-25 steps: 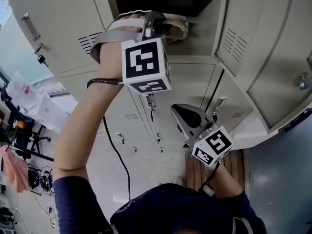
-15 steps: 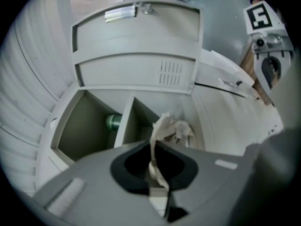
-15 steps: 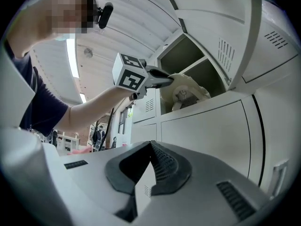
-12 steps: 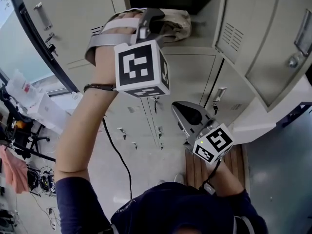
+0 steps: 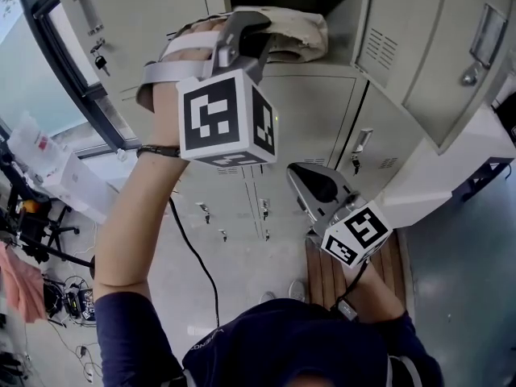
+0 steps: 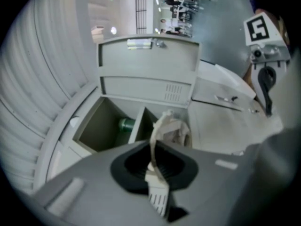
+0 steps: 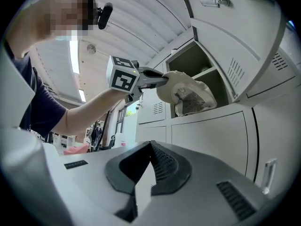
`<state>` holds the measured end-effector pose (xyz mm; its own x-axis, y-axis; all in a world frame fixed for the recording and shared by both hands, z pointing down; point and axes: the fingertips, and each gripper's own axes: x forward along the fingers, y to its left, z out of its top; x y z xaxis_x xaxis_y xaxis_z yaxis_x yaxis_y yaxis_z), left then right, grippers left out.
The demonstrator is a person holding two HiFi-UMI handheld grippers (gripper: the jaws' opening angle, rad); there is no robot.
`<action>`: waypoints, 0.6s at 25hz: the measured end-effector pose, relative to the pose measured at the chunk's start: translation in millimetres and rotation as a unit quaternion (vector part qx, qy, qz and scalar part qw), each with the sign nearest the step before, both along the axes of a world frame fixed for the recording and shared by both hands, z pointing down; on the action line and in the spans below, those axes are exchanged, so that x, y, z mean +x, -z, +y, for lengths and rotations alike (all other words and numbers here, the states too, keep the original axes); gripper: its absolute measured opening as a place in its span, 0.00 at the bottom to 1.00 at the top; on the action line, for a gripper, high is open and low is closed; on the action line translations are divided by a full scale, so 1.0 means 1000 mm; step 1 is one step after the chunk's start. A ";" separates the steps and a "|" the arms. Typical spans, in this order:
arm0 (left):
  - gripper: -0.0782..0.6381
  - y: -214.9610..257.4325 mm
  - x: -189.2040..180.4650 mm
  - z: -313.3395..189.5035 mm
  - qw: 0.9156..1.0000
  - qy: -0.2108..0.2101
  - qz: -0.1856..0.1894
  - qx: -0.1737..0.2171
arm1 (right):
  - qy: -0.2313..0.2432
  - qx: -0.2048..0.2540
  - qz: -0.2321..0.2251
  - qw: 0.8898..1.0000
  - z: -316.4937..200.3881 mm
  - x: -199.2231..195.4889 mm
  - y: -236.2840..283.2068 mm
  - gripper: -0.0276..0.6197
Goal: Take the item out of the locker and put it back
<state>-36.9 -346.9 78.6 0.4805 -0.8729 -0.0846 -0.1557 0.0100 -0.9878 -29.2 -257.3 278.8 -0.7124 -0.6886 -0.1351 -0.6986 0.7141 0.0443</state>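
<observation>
A cream cloth bag [image 5: 297, 35] hangs at the mouth of the open grey locker [image 5: 347, 22]. My left gripper [image 5: 260, 43] is raised to it and shut on the bag's strap [image 6: 154, 145]; the bag's body [image 6: 175, 130] dangles just beyond the jaws. From the side, the right gripper view shows the left gripper [image 7: 159, 80] holding the bag [image 7: 188, 94] in front of the compartment. My right gripper [image 5: 301, 177] hangs lower, before the lower locker doors. Its jaws [image 7: 149, 169] are shut with nothing between them.
The locker's door [image 5: 435, 55] stands open to the right. A green object [image 6: 125, 124] lies deeper inside the compartment. Closed lockers [image 5: 306, 127] fill the wall below and to the left. A wooden bench [image 5: 324, 276] is under my right hand. Bags and cables [image 5: 48, 176] clutter the far left.
The left gripper has drawn the bag outward from the locker's inside to its front edge. The right gripper has shifted only slightly.
</observation>
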 end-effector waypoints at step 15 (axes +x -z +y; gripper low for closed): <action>0.13 -0.004 -0.012 0.054 0.998 -0.045 0.054 -0.005 | -0.015 0.001 0.000 1.000 0.025 -0.005 0.000 0.05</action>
<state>-49.2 -293.0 82.6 0.5459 -0.8276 -0.1309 -0.2609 -0.0195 -0.9652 -33.7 -231.9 278.8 -0.6916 -0.7092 -0.1367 -0.7195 0.6930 0.0447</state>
